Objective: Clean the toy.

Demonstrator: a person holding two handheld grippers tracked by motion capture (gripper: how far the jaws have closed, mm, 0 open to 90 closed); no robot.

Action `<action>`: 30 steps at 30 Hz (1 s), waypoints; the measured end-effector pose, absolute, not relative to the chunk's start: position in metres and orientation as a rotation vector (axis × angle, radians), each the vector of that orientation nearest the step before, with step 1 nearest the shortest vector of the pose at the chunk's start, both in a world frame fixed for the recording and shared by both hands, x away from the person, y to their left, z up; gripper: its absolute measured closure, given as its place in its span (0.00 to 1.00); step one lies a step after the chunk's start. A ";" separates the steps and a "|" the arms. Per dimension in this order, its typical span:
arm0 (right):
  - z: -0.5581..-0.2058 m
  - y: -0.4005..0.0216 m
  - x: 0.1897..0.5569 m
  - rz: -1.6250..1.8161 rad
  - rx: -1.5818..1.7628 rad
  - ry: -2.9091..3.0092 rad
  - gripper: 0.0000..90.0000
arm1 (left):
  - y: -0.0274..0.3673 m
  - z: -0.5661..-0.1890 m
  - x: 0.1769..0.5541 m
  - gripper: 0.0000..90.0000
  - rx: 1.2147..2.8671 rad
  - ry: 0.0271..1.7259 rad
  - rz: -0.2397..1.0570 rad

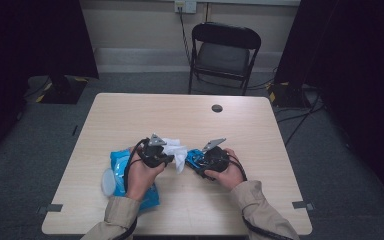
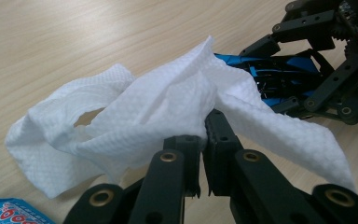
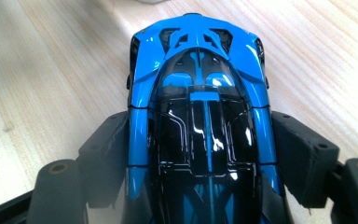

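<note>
right gripper view shows right tongs (image 3: 200,154) clamping toy car (image 3: 198,93); left tongs (image 2: 205,140) pinch wipe (image 2: 168,102).

Left gripper (image 2: 204,140) has its jaws pinched tight on a white wipe (image 2: 168,112), gripping it near the middle fold. The wipe drapes out both ways from the jaws, crumpled, with a small hole showing on its left half. Just beyond the wipe sits a blue toy car (image 2: 270,74), touching the cloth's far edge, held in the right gripper (image 2: 326,70). Below the wipe's left end, a blue packet (image 2: 9,212) corner peeks in on the table (image 2: 74,37).
</note>
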State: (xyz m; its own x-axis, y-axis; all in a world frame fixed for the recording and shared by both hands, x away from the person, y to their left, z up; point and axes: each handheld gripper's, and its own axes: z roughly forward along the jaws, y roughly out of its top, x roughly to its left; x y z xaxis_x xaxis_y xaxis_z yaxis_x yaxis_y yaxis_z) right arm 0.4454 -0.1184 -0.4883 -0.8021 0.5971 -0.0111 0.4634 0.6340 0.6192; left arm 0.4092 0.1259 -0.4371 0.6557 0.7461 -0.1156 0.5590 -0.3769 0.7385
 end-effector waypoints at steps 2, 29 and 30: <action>-0.484 -0.121 0.446 0.963 0.905 2.630 0.31 | 0.126 -0.437 0.410 0.95 2.082 1.006 0.311; -0.479 -0.147 0.432 0.948 0.869 2.658 0.32 | 0.088 -0.446 0.418 0.77 2.047 1.009 0.186; -0.479 -0.150 0.432 0.943 0.872 2.660 0.32 | 0.089 -0.445 0.417 0.74 2.044 1.011 0.198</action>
